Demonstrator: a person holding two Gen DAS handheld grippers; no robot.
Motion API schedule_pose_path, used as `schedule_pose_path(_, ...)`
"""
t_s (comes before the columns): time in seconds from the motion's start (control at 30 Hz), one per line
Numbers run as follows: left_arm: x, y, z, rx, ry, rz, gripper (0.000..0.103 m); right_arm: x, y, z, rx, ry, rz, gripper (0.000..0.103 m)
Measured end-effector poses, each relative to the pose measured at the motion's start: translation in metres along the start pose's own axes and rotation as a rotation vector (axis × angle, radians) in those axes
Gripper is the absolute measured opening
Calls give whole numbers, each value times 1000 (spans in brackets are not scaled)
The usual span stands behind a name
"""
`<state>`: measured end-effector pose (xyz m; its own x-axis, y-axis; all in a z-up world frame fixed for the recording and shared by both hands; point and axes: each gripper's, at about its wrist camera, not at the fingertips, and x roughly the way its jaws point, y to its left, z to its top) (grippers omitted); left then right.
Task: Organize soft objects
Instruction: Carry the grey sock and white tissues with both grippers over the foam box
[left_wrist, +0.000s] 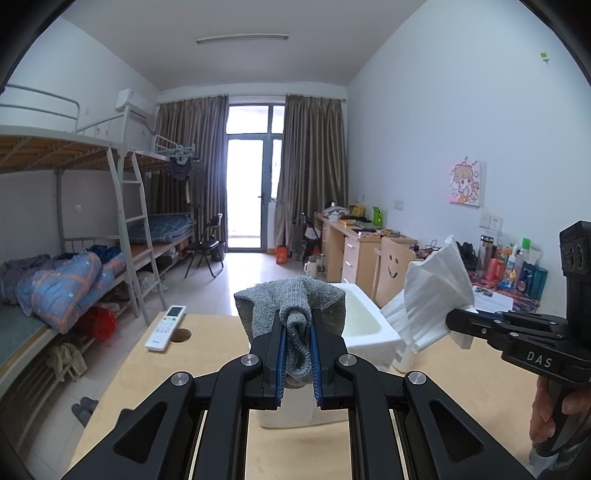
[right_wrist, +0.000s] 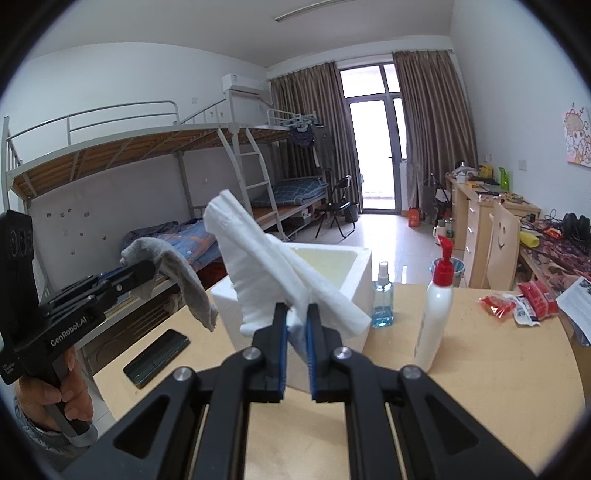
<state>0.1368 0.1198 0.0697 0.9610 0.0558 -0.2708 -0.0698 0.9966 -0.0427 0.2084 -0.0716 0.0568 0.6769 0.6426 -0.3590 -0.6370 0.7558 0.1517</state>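
My left gripper (left_wrist: 297, 325) is shut on a grey knitted sock (left_wrist: 295, 306), which bunches between the blue pads and hangs above the table. In the right wrist view the same sock (right_wrist: 177, 273) droops from that gripper (right_wrist: 147, 271) at the left. My right gripper (right_wrist: 296, 314) is shut on a folded white cloth (right_wrist: 258, 258) that sticks up in front of a white foam box (right_wrist: 354, 277). The left wrist view shows that cloth (left_wrist: 432, 295) held by the right gripper (left_wrist: 452, 321), beside the foam box (left_wrist: 365, 321).
On the wooden table (right_wrist: 461, 369) stand a white pump bottle with a red top (right_wrist: 436, 310) and a blue spray bottle (right_wrist: 383, 299); red snack packets (right_wrist: 524, 301) lie at the right, a dark phone (right_wrist: 157, 352) at the left. A white remote (left_wrist: 166, 326) lies beside a round hole. Bunk beds stand along the left wall.
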Motion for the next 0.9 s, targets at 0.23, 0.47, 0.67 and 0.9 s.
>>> schedule_pose_path(0.23, 24, 1, 11, 8, 7, 3, 12, 11, -2, 8, -3, 12, -12, 12)
schedule_pose_path(0.47, 37, -2, 21, 25, -10, -1, 12, 19, -5, 17, -2, 12, -17, 12)
schedule_pose_path(0.67, 49, 1, 27, 22, -14, -8, 12, 28, -5, 26, -2, 17, -22, 12)
schedule_pose_path(0.9, 66, -1, 38, 36, -22, -8, 12, 43, -5, 35, -5, 21, -39, 12)
